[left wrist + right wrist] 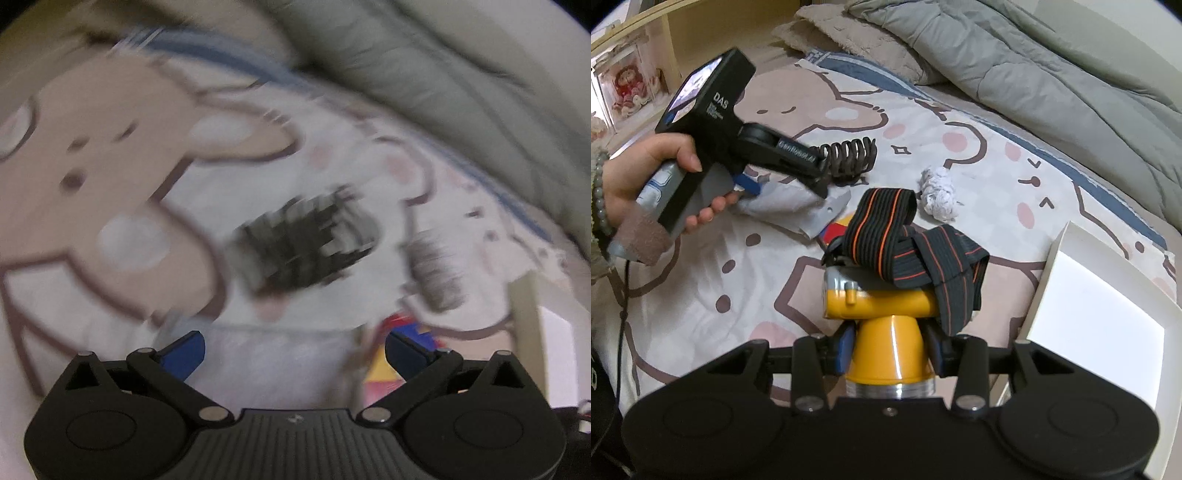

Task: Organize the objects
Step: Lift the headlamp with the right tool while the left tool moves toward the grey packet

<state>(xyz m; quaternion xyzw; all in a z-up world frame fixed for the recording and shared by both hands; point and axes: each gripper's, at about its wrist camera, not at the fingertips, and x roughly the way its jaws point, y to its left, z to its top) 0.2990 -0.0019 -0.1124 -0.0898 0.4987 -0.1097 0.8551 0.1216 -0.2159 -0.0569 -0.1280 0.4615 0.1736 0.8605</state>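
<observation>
my right gripper (891,350) has its fingers clamped on the yellow headlamp (882,310), low in the centre of the right wrist view, its black and orange-striped strap (912,243) flopped over the top. i judge this is the carry step: the lamp is off the bed sheet (997,173) and the open white box (1097,295) sits at the right edge, the likely place for it. next i would swing right over the box and lower before letting go, minding the loose strap. my left gripper (295,350) has its fingers wide with nothing between them, above a dark hair claw (306,243) in its blurred view. the left device reads "das" on its black body in the upper left; the smaller print i cannot read.
</observation>
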